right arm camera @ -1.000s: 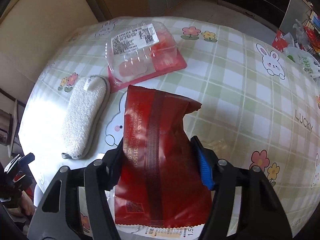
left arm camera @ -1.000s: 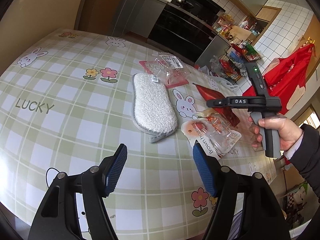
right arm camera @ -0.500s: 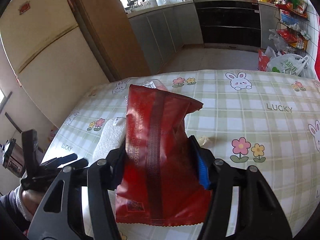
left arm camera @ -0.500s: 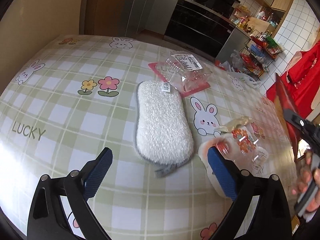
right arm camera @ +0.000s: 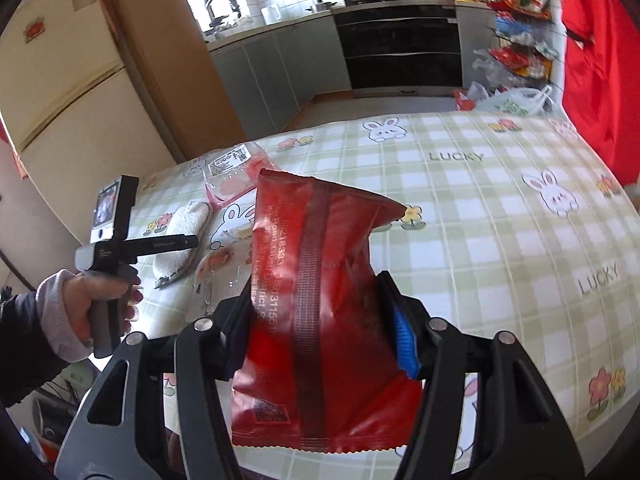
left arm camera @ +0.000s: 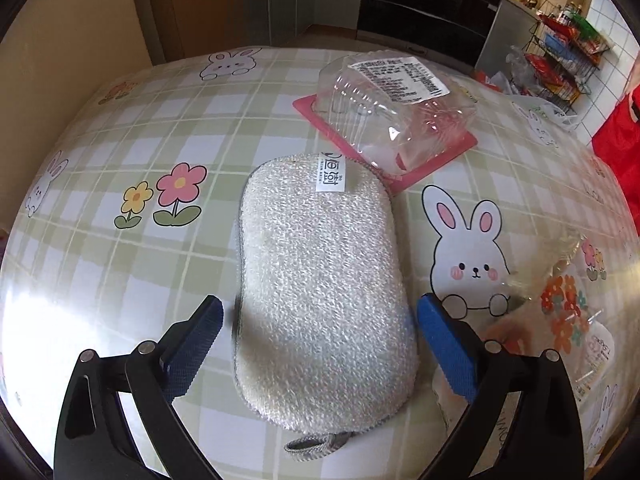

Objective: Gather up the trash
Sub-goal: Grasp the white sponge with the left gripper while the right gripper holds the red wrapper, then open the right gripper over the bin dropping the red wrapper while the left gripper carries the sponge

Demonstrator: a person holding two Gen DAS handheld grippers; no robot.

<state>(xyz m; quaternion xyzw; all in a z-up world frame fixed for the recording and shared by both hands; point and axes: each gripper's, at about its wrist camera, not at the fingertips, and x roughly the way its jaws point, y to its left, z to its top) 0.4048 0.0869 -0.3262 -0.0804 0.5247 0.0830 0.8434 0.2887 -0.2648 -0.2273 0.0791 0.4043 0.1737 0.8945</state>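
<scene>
My wide-open left gripper straddles the sponge lengthwise, empty; my right gripper clamps the wrapper.

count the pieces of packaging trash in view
3: a red wrapper held in the right tongs, a clear box behind the sponge, a flowery clear wrapper beside it. More may be hidden.

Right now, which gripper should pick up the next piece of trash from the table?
Left. The left gripper is open and empty, low over the table by the sponge, with the clear plastic box ahead. The right gripper is busy, shut on the red wrapper.
</scene>
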